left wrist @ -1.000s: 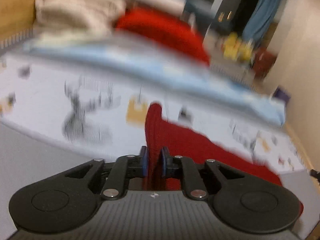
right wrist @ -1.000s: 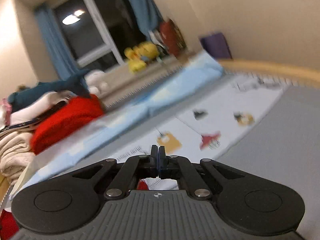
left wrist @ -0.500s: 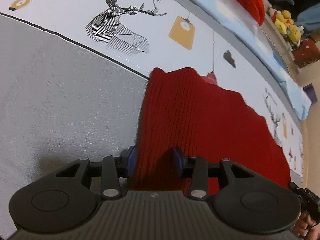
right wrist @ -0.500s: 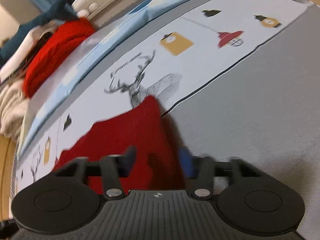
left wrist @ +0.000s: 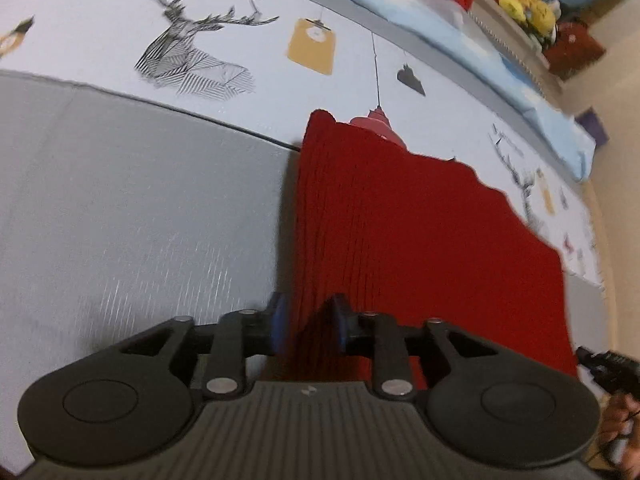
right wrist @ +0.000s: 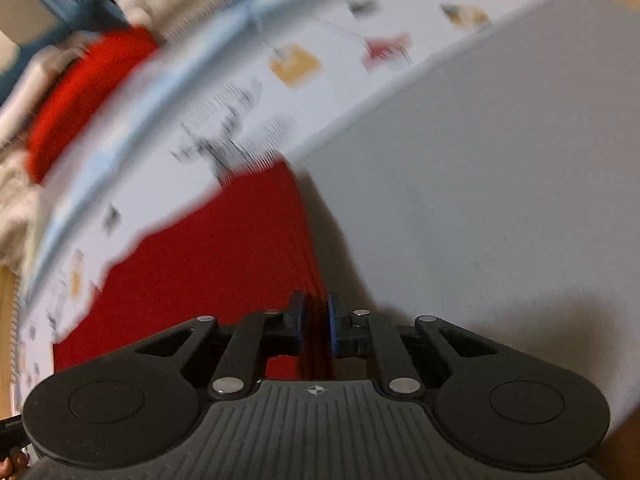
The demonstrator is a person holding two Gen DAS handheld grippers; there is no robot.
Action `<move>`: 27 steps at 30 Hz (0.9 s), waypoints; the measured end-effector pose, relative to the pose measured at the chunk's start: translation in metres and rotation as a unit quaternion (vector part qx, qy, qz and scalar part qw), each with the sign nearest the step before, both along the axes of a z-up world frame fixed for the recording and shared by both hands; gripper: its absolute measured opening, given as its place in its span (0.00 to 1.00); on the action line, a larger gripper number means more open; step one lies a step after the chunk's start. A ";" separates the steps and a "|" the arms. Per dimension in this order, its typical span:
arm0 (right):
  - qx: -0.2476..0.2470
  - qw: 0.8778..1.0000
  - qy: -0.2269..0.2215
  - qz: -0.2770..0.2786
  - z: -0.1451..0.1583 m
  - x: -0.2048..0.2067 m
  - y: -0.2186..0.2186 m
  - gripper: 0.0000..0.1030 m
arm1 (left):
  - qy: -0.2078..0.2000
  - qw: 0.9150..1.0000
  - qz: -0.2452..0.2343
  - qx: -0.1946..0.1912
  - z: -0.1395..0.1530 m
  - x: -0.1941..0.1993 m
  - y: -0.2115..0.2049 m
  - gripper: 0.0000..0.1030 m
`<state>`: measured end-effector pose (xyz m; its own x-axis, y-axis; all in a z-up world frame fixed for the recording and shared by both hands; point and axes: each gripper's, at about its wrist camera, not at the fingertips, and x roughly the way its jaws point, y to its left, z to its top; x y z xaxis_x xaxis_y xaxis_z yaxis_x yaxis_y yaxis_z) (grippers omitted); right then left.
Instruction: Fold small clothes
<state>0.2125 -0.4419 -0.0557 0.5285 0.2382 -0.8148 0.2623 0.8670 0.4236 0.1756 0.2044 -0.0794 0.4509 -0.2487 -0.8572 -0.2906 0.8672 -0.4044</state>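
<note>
Bed cover point(left wrist: 120, 220), grey with a white printed band (deer, lamp, tag motifs), is seen filling both views; a pale blue strip point(left wrist: 460, 28) runs along its far edge.

Red knitted garment point(left wrist: 400, 220) is laid flat on the cover, spread between the two tools, its far edge lying over the printed band. In the right wrist view the same garment point(right wrist: 208, 260) is seen with its right-hand edge running straight toward the tool.

Handling, judged: a ribbed knit, soft and light, expected to drape and stretch rather than hold a crease; not slippery. Best taken at the two near corners or side edges, so the fold line stays straight.

Left tool point(left wrist: 308, 322): jaws partly apart, the garment's left edge lying between them; no firm pinch is seen.

Right tool point(right wrist: 316, 326): jaws narrowly apart and pressed onto a bunched edge of the knit. View is motion-blurred.
</note>
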 end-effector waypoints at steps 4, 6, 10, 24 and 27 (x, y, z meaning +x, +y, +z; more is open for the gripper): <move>0.010 1.000 -0.019 -0.002 0.013 -0.013 -0.005 0.42 | 0.010 0.999 -0.039 -0.015 0.000 -0.013 0.002 0.47; 0.022 0.999 -0.009 0.029 0.013 -0.016 0.000 0.49 | 0.027 0.996 -0.079 -0.004 -0.005 -0.017 -0.007 0.46; -0.005 0.994 0.049 0.101 -0.004 -0.018 0.020 0.14 | 0.010 0.986 -0.160 0.043 -0.002 -0.031 -0.030 0.14; -0.079 0.988 0.070 0.114 0.001 -0.031 0.029 0.17 | -0.024 0.984 -0.150 0.096 0.029 -0.046 -0.025 0.21; -0.102 0.991 0.006 0.090 0.025 -0.039 0.025 0.22 | -0.037 0.982 -0.172 0.068 0.034 -0.051 -0.035 0.21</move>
